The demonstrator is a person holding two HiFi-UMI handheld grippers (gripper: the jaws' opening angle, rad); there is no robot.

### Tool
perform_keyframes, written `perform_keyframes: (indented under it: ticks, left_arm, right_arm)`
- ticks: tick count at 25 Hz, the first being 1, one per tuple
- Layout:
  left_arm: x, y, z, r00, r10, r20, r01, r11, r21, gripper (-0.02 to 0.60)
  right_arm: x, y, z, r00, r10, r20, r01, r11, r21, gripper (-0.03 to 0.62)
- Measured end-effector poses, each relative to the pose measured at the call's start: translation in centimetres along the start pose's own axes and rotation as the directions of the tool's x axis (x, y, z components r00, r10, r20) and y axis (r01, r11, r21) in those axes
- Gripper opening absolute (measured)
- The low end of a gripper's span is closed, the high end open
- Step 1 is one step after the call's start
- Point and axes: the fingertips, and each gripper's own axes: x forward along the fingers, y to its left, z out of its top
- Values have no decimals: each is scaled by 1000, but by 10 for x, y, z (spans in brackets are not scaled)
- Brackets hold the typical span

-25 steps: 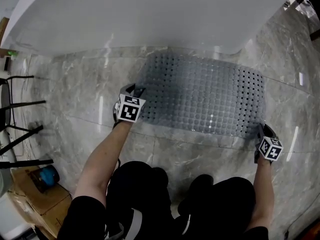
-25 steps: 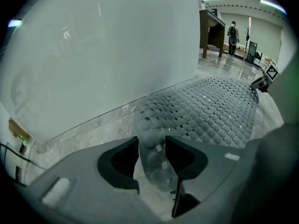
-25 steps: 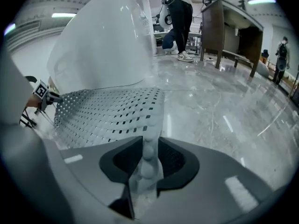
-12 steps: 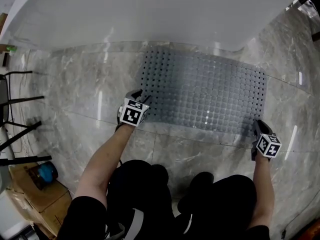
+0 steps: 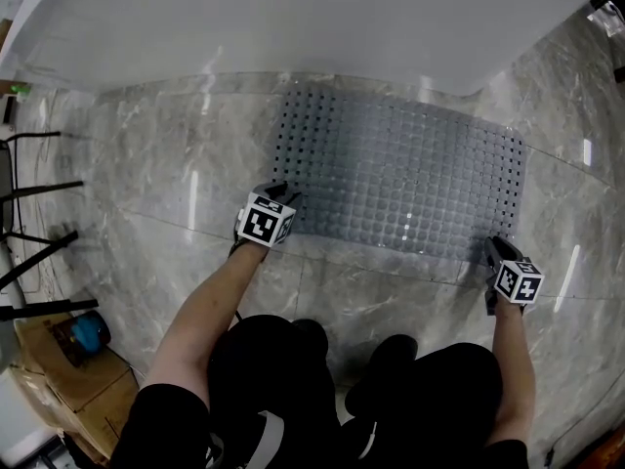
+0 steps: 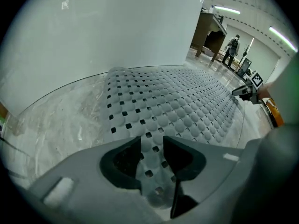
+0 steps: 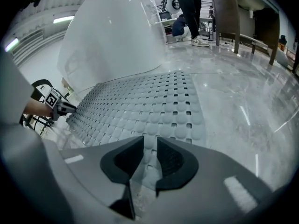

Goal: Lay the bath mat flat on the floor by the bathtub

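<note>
The grey perforated bath mat [image 5: 400, 179] lies spread on the marble floor against the white bathtub [image 5: 293, 18]. My left gripper [image 5: 281, 193] is at the mat's near left corner, my right gripper [image 5: 496, 248] at its near right corner. In the left gripper view the mat [image 6: 173, 101] runs back between the jaws of the left gripper [image 6: 152, 146], which have just been closing and pinch that corner. In the right gripper view the right gripper [image 7: 149, 146] grips the mat [image 7: 140, 106] through a narrow gap. Each gripper shows in the other's view, the right [image 6: 245, 91] and the left [image 7: 60, 107].
Black metal legs [image 5: 29, 213] and a cardboard box [image 5: 59, 360] with a blue object [image 5: 90, 332] stand at the left. The person's knees [image 5: 293, 360] are just behind the mat's near edge. People [image 6: 231, 48] and furniture [image 7: 233, 13] are far across the room.
The mat, bowed up off the floor a second ago, has come down flat. Both grippers have moved toward the tub and lower with its near corners.
</note>
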Motion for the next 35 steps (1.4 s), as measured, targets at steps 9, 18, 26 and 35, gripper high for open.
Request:
perform_keyframes:
  ticks: [9, 18, 26, 35]
  left_arm:
    - [12, 4, -6, 1000, -2, -25, 1, 1000, -16, 163]
    - [15, 5, -6, 1000, -13, -3, 13, 1000, -3, 163]
    - [-31, -35, 38, 978, -194, 80, 198, 980, -36, 8]
    - [-117, -47, 89, 935, -239, 264, 242, 970, 19, 7]
  right_arm:
    - [7, -3, -19, 998, -22, -66, 18, 998, -61, 55]
    - [7, -8, -17, 998, -40, -49, 40, 999, -5, 40]
    - [-24, 18, 13, 1000, -3, 31, 1, 998, 56, 43]
    - [-95, 51, 67, 984, 15, 177, -33, 994, 101, 40]
